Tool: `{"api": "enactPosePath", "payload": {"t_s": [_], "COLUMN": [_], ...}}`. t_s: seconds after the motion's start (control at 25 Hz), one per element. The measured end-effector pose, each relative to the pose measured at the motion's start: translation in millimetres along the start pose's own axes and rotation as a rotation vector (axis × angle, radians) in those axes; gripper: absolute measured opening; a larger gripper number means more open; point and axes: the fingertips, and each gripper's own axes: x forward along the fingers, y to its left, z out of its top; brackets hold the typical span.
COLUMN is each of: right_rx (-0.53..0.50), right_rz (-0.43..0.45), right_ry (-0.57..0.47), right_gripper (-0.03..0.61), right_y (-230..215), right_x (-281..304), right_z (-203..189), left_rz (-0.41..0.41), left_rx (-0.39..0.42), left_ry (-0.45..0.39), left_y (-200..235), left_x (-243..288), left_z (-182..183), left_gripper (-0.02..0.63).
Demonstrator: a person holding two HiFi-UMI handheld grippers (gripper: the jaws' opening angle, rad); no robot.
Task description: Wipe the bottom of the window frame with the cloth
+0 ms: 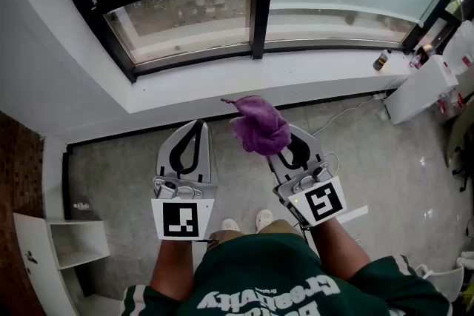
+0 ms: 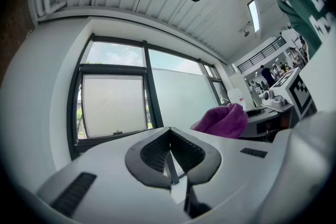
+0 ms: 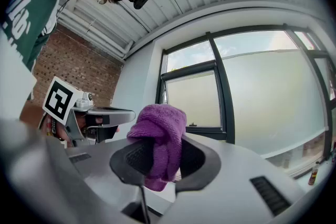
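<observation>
The right gripper is clamped on a bunched purple cloth. It holds the cloth in the air above the floor, short of the white sill and apart from the dark bottom rail of the window frame. The left gripper has its jaws together on nothing. To wipe well, the person probably needs to lean in and press the cloth's free bulge, not the jaw tips, onto the rail. Starting at one end of the sill, one steady pass along the rail should work, easing around the upright mullion. The cloth sits deep between the jaws, so it seems unlikely to drag loose.
</observation>
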Motion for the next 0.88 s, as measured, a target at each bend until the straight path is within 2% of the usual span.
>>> {"api": "enactPosePath", "payload": {"t_s": [0.28, 0.52, 0.88], "right_rx": [-0.005, -0.002, 0.022], "right_rz": [0.002, 0.011, 0.056], "right_ry": [-0.012, -0.005, 0.013], "right_gripper": [0.104, 0.104, 0.104], "right_y": [-5.7, -12.1, -28.0], "right_x": [-7.3, -11.7, -20.6], "right_z": [1.9, -1.0, -14.0], "left_rz": [-0.007, 0.002, 0.018], "left_rx": [0.026, -0.008, 0.005], "left_ry": [0.004, 0.013, 0.042], "left_y": [-8.8, -16.6, -34.9], "left_x": [2.9, 5.5, 14.8], "left_z": [0.3, 0.3, -6.6], "left_gripper": [0.009, 0.009, 0.009]}}
